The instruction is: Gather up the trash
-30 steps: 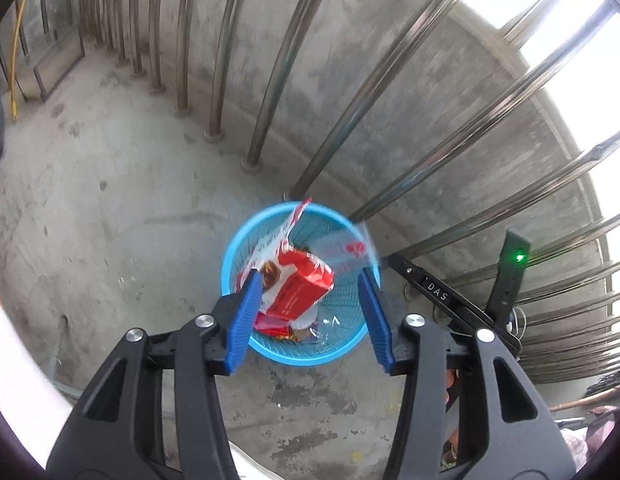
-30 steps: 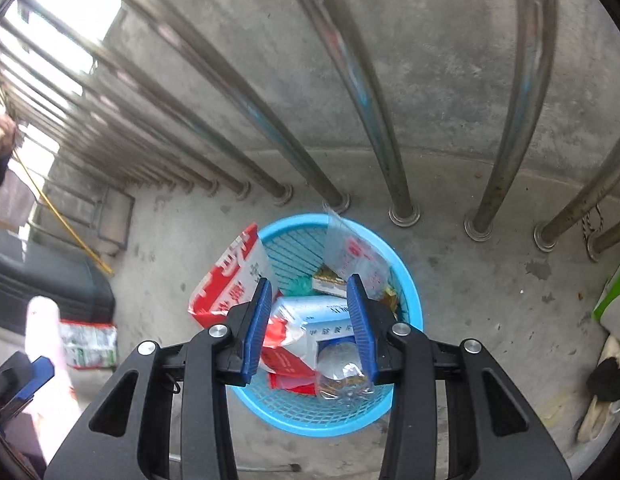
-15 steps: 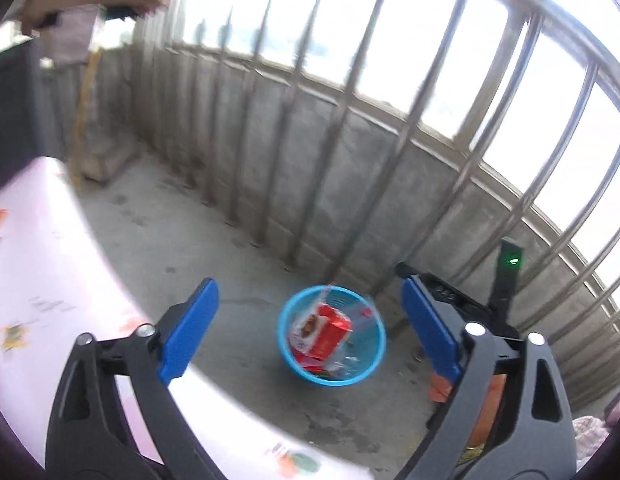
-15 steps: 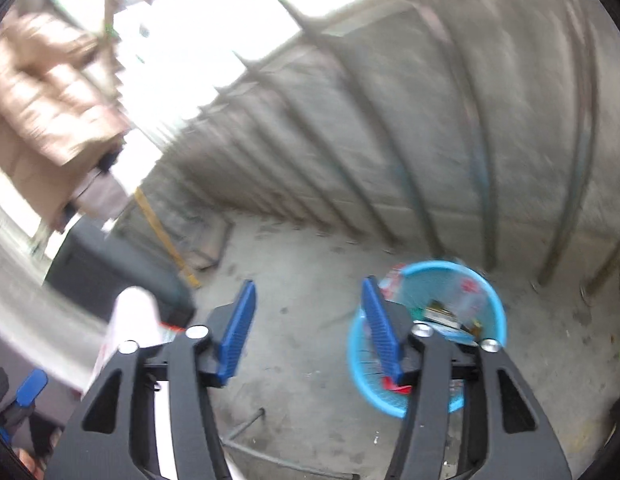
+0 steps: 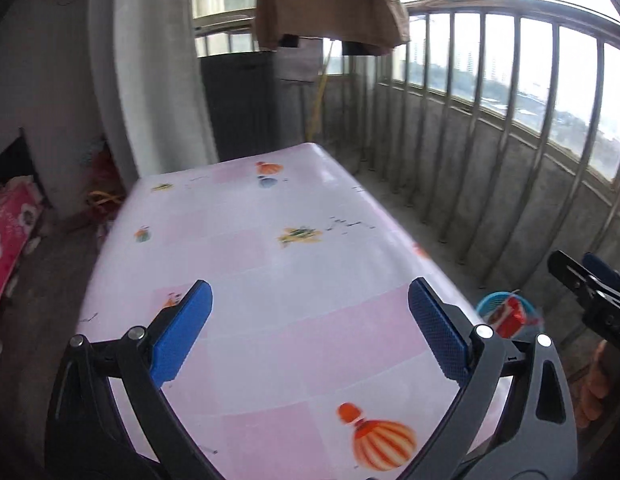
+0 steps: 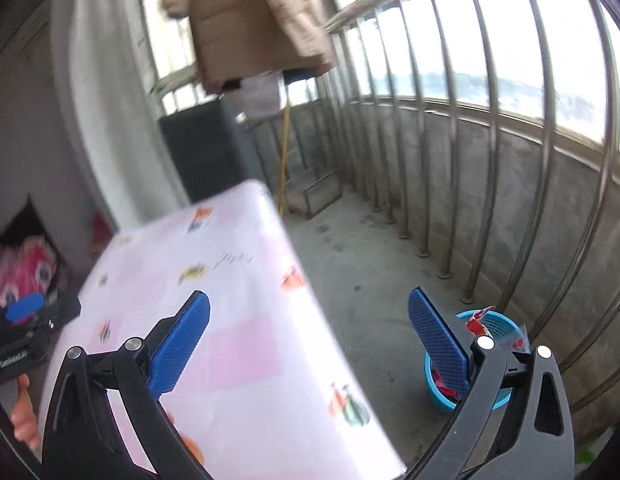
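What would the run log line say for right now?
left hand-held gripper: open, empty | right hand-held gripper: open, empty | trash: in blue basket | table: bare

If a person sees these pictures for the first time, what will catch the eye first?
Probably the pink tablecloth with balloon prints, filling the middle of both views under two wide-open blue-padded grippers, left gripper and right gripper. Next, the blue basket of red wrappers on the concrete floor by the steel railing.

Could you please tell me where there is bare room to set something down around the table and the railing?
The pink tablecloth shows bare from its far edge by the dark cabinet to the near end. The concrete floor between table and railing is bare too. Only the blue basket by the bars is crowded with wrappers.
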A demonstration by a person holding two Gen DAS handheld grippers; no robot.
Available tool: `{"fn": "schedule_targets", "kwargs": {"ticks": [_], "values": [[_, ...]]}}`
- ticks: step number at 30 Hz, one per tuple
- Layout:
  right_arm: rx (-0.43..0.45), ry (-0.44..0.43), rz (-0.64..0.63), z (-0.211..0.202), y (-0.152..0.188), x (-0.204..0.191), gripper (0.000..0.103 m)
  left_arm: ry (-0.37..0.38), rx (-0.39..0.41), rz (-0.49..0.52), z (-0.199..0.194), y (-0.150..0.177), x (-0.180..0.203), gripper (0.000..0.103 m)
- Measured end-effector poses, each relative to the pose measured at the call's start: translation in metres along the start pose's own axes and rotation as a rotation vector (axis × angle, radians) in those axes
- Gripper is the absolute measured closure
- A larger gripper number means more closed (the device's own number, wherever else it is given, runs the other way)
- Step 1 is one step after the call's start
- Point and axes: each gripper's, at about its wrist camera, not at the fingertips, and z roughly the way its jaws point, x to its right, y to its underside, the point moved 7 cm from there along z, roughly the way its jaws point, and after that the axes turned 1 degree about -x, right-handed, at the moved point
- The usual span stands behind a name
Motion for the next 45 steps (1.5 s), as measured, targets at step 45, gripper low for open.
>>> {"fn": "schedule_targets", "kwargs": {"ticks": [45], "values": [[-0.377, 0.185, -0.240, 0.008, 0.098, -0.042, 0.006, -0.075, -0.370, -0.112, 0.019, 0.139, -0.026, 0.009]]}}
